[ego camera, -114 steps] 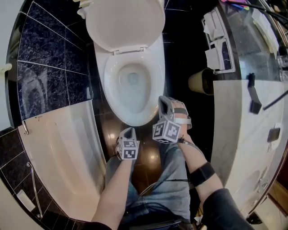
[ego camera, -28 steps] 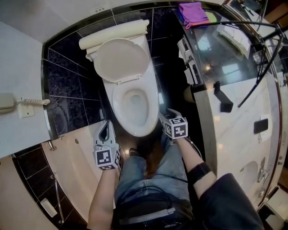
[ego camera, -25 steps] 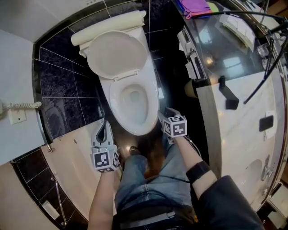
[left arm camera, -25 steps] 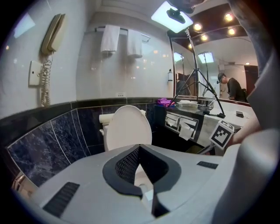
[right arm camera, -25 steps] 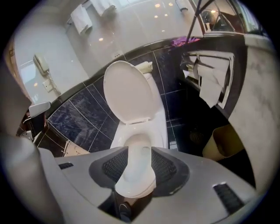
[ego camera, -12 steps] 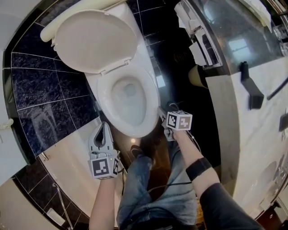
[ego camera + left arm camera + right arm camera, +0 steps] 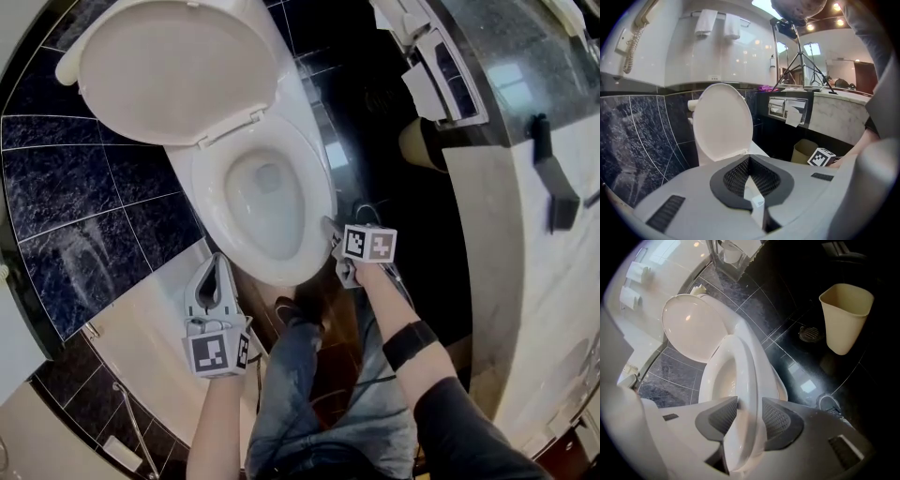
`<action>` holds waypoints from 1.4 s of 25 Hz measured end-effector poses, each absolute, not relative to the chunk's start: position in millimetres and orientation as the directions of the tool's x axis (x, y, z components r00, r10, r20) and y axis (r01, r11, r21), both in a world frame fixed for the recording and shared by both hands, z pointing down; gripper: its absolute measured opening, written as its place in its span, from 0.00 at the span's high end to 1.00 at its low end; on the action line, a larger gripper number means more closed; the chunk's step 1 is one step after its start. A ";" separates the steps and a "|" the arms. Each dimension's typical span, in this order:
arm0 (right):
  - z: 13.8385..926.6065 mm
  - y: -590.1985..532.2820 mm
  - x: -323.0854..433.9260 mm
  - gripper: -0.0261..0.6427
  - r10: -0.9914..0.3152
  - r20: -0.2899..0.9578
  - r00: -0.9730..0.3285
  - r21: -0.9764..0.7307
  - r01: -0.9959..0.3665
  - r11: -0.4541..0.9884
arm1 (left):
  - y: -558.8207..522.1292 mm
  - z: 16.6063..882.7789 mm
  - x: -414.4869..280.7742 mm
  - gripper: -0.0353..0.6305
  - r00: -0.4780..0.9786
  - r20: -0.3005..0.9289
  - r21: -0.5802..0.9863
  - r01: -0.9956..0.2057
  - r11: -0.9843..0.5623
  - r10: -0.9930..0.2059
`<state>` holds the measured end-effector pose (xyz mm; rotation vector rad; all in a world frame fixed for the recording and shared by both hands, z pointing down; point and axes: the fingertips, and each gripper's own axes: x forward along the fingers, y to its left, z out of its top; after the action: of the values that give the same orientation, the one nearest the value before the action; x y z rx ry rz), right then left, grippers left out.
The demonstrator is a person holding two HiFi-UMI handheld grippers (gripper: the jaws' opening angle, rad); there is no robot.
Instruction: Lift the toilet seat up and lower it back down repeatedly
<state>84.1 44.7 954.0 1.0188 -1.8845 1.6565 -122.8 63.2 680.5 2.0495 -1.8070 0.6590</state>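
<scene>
The white toilet has its lid [image 7: 178, 70] tilted up against the tank, and the seat [image 7: 281, 169] lies low over the bowl. My right gripper [image 7: 330, 234] is at the seat's front right rim. In the right gripper view the seat rim [image 7: 743, 362] runs between the jaws, and my right gripper [image 7: 749, 414] is shut on it with a pad on each side. My left gripper [image 7: 220, 259] hovers left of the bowl's front, over the bathtub edge. Aimed at the lid [image 7: 723, 123], my left gripper [image 7: 749, 161] is shut on nothing.
A beige waste bin [image 7: 844, 317] stands on the dark glossy floor right of the toilet. A marble counter [image 7: 534, 244] with a paper holder [image 7: 441, 80] runs along the right. The white bathtub [image 7: 141, 347] is at the left. A person's jeans and shoe are below the bowl.
Both grippers have sunk lower. The right one has rolled while keeping the seat's front right rim between its jaws. The toilet now looks larger and closer.
</scene>
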 end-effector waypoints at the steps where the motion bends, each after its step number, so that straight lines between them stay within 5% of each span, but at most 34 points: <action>1: 955.5 44.9 82.4 0.69 -0.245 0.725 -0.644 -0.662 -0.749 0.009 | 64.0 682.2 -122.9 0.95 0.088 0.546 -0.052 -0.989 -0.138 -0.833; 9: 950.2 41.6 82.1 0.77 -0.282 0.694 -0.662 -0.702 -0.710 -0.060 | 78.0 698.1 -132.5 0.95 0.074 0.566 -0.042 -0.992 -0.118 -0.821; 35: 881.1 34.1 82.0 0.79 -0.238 0.668 -0.705 -0.739 -0.666 -0.103 | 112.4 688.8 -122.6 0.95 0.075 0.623 0.007 -0.996 -0.091 -0.779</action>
<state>82.0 34.1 881.1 0.9930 -1.8527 1.8713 -122.6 112.4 688.8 1.9250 -1.7539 0.6664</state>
